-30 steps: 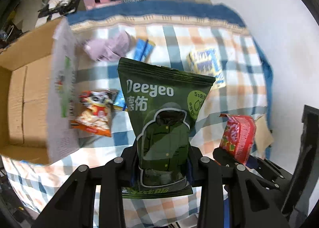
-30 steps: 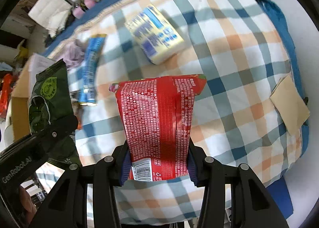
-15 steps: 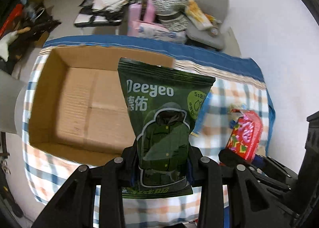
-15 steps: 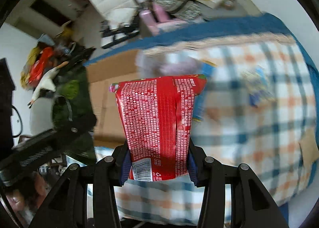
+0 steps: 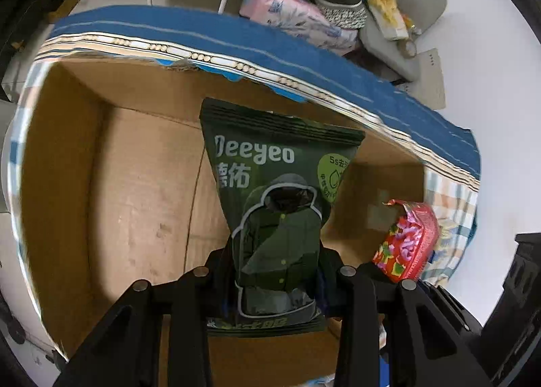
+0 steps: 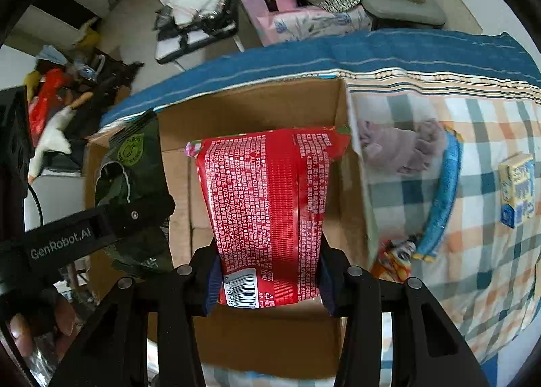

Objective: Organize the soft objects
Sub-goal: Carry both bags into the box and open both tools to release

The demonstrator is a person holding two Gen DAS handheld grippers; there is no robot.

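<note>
My left gripper (image 5: pixel 275 272) is shut on a dark green Deeyeo pack (image 5: pixel 277 184) and holds it upright over the open cardboard box (image 5: pixel 135 184). My right gripper (image 6: pixel 268 272) is shut on a red pack (image 6: pixel 270 201) and holds it over the same box (image 6: pixel 257 109). The red pack also shows at the right of the left wrist view (image 5: pixel 407 245). The green pack and left gripper show at the left of the right wrist view (image 6: pixel 132 184). The box floor that shows is bare.
On the checked cloth (image 6: pixel 473 251) right of the box lie a purple cloth (image 6: pixel 402 146), a blue tube pack (image 6: pixel 443 197), a yellow-blue pack (image 6: pixel 519 190) and an orange snack bag (image 6: pixel 395 258). Beyond the table stand a chair with bags (image 5: pixel 338 8) and floor clutter.
Both grippers have swung left from over the checked cloth to over the open box, each still holding its pack.
</note>
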